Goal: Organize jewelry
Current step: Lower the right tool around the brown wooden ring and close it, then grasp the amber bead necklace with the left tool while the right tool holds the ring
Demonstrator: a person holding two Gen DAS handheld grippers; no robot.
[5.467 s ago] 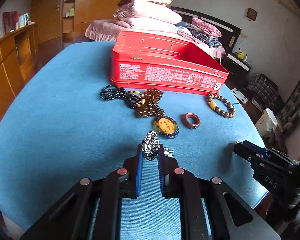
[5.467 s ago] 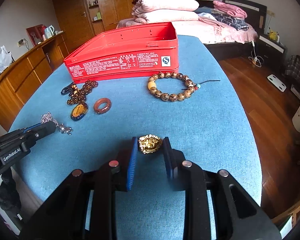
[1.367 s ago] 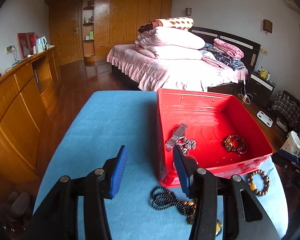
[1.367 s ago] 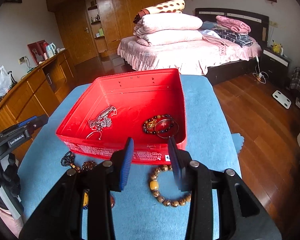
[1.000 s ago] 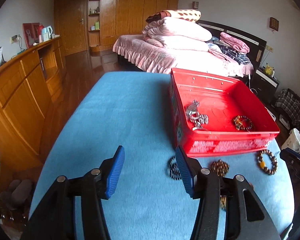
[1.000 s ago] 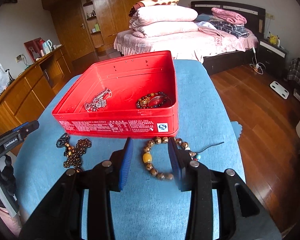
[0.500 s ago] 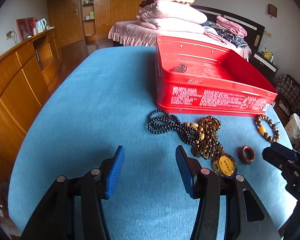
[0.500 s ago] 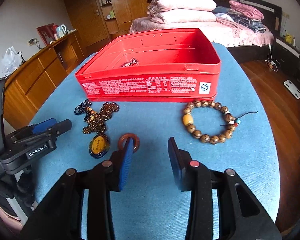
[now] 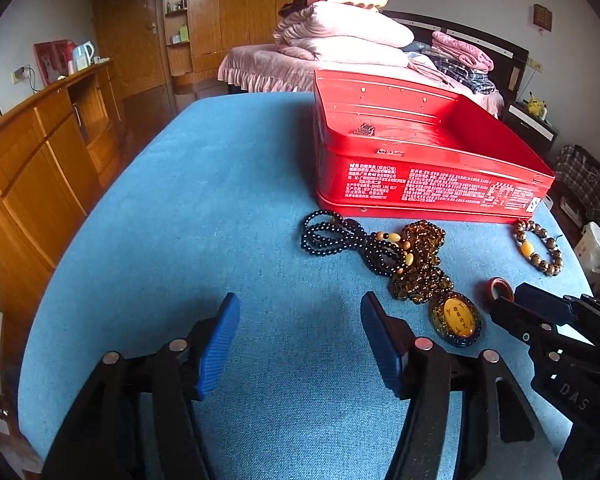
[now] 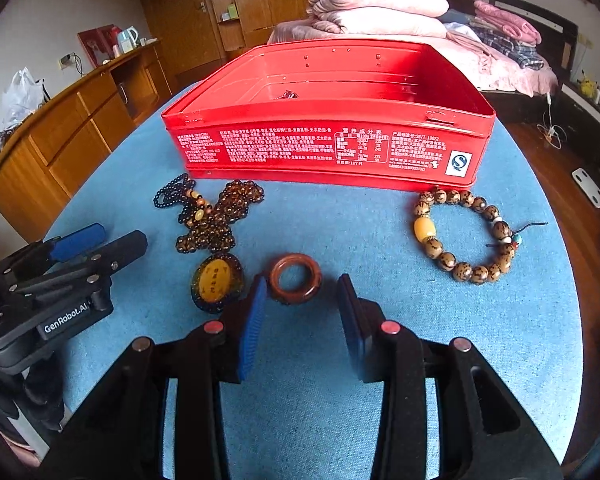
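Brown ring (image 10: 295,278) lies near the table's front edge, just ahead of the right gripper (image 10: 300,312), jaws spread and empty, dropped low since the tin (image 10: 332,148). Left gripper (image 9: 300,340) just widened, empty, pendant necklace (image 9: 420,268) to its right. Beaded bracelet (image 10: 464,236) sits near the right edge. Open cloth lies to the left.

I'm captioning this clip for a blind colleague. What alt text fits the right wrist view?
The open right gripper hovers just short of a reddish-brown ring on a blue table. Left of the ring lies a beaded necklace with an amber pendant, to the right a beaded bracelet, and behind them an open red tin.
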